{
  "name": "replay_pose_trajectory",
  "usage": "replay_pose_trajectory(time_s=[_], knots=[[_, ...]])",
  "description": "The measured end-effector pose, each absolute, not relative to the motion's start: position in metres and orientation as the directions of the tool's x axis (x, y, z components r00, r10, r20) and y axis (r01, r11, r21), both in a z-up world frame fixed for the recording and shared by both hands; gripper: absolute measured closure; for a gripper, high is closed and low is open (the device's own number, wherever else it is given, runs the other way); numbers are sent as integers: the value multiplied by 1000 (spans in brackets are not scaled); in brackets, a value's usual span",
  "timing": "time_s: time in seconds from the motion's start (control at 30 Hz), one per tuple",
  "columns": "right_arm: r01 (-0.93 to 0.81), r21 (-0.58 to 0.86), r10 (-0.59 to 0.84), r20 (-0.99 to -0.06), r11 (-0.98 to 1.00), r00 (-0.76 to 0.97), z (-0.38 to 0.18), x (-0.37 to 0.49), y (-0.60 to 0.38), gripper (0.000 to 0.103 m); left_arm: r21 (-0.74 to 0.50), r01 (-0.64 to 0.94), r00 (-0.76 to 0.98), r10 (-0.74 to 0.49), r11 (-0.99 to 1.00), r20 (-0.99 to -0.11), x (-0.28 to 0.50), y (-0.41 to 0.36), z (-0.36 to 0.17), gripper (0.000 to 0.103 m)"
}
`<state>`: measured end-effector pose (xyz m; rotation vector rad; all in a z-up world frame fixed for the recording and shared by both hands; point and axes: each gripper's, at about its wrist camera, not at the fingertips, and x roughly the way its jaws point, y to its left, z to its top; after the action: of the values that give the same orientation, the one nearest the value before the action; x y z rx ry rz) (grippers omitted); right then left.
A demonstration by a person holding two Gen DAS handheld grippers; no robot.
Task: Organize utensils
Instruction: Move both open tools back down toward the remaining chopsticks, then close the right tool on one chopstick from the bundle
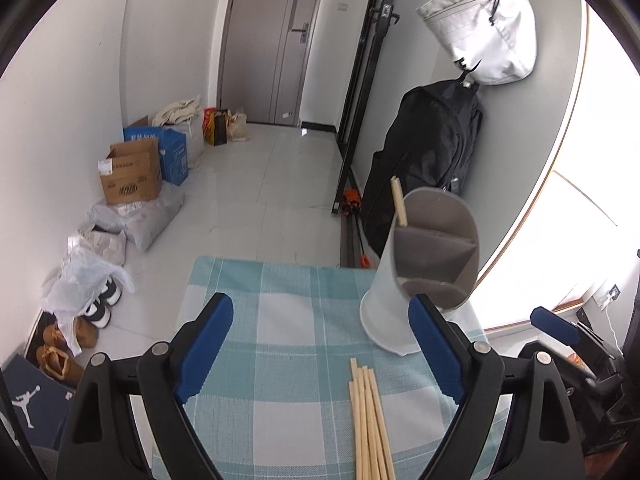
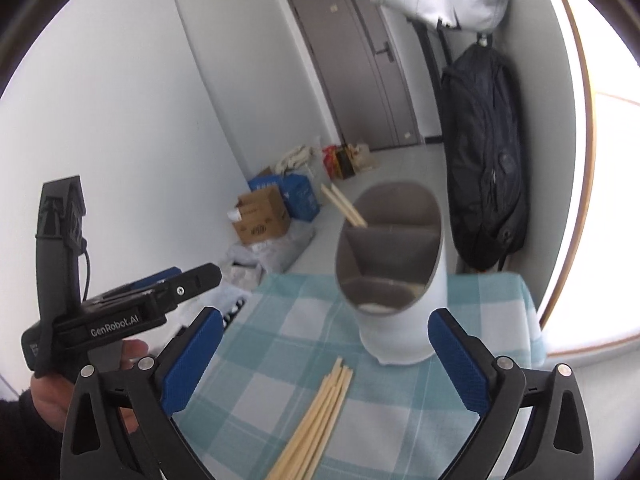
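Note:
A white utensil holder [image 1: 380,304] with grey inner compartments stands on the blue checked tablecloth [image 1: 280,332], at its far right. A pair of wooden chopsticks [image 1: 399,202] sticks out of its back compartment. Several loose chopsticks [image 1: 370,420] lie in a bundle on the cloth in front of it. My left gripper [image 1: 322,308] hangs open above the cloth, the bundle near its right finger. In the right wrist view the holder [image 2: 400,332] and the loose chopsticks [image 2: 316,412] lie ahead of my open right gripper [image 2: 326,318]. Nothing is between either pair of fingers.
The left gripper's body [image 2: 120,316], held by a hand, shows at the left of the right wrist view. Cardboard boxes [image 1: 132,176], bags and shoes [image 1: 100,308] line the floor on the left. A black backpack [image 1: 432,148] and a white bag [image 1: 488,28] hang on the wall behind the table.

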<state>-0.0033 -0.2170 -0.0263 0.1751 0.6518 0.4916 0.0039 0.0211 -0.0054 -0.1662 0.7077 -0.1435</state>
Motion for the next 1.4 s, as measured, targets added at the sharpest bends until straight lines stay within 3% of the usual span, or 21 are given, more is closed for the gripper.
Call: replay_pose_trajectory(time_s=[0.2,0.43,0.5,0.6,0.7,0.97,1.07,1.17,1.27,1.4], knots=[[-379,239,437,-658,894,613,-61,10,-193,0,-201,33,726,-162,979,-669,8,38,-26,16],[-320,312,431,-792,895,432,-108,37,-179,3,-221,-19,670,-152,975,-726,17,59,-40,16],[-305,342,443,-814,889,375,-119,44,-176,27,-227,-31,656,-152,973,-739,20,63,-45,16],[-295,323,411,-856,899,314,-133,51,-164,48,-233,-51,629,-150,971,-762,22,67,-51,16],[-314,297,388,-876,902,288,-139,54,-153,58,-245,-60,609,-159,968,-777,25,69,-54,16],[-332,177,265,-933,926,241,-153,56,-134,64,-238,-41,593,-168,970,-787,24,68,-54,16],[-347,171,263,-935,922,239,-150,54,-132,80,-232,-38,589,-166,972,-791,24,68,-55,16],[-336,183,271,-932,924,239,-149,53,-134,85,-239,-44,581,-169,970,-796,25,70,-56,16],[-310,216,293,-928,926,231,-149,54,-141,98,-241,-49,581,-169,969,-796,25,71,-55,16],[-279,244,312,-921,929,234,-149,54,-153,99,-244,-55,575,-168,968,-800,26,71,-57,16]])
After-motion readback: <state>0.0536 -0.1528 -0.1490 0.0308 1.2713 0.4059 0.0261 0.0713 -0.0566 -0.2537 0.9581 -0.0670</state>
